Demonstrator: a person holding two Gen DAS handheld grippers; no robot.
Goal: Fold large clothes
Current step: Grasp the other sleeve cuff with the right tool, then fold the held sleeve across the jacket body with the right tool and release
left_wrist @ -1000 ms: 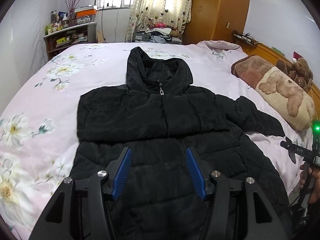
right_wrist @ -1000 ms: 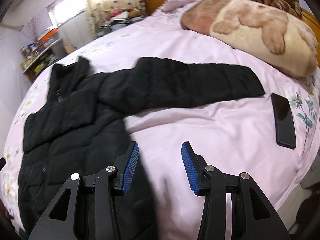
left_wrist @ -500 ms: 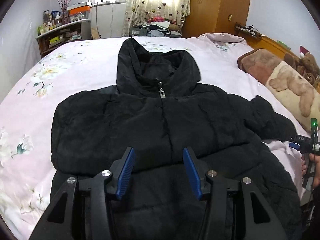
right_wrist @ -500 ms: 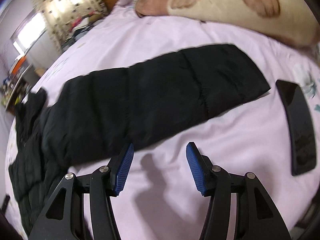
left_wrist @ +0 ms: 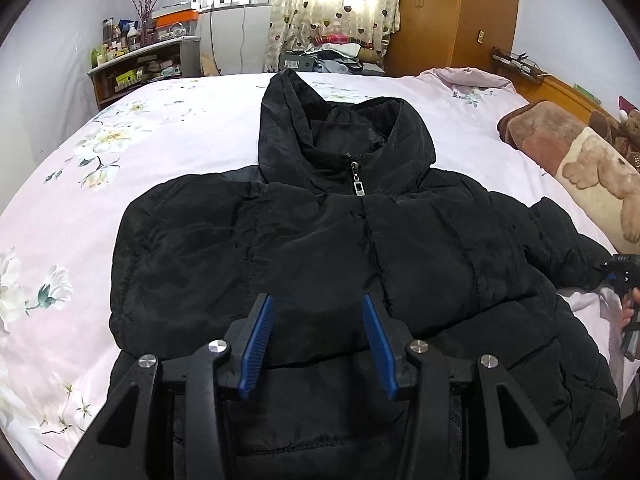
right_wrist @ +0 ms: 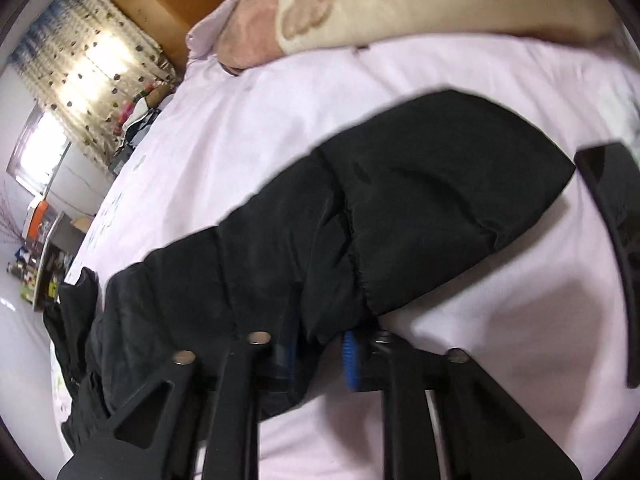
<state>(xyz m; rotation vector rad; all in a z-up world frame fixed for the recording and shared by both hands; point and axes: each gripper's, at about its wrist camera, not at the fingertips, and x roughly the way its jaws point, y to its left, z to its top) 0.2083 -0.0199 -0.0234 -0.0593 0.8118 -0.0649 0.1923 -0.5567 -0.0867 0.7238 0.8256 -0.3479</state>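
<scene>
Left wrist view: the black jacket lies flat on the bed, front up, zip closed, hood pointing to the window. One sleeve is folded across the chest. The left gripper hangs over the lower part of the jacket, fingers wide apart, nothing between them. At the right edge the right gripper is at the other sleeve. A teddy pillow lies near the headboard.

Right wrist view: blurred. The right gripper is narrow, its blue pads pressed on the edge of the sleeve, which lies stretched over the sheet. A dark phone lies just beside the cuff. The pillow is behind.
</scene>
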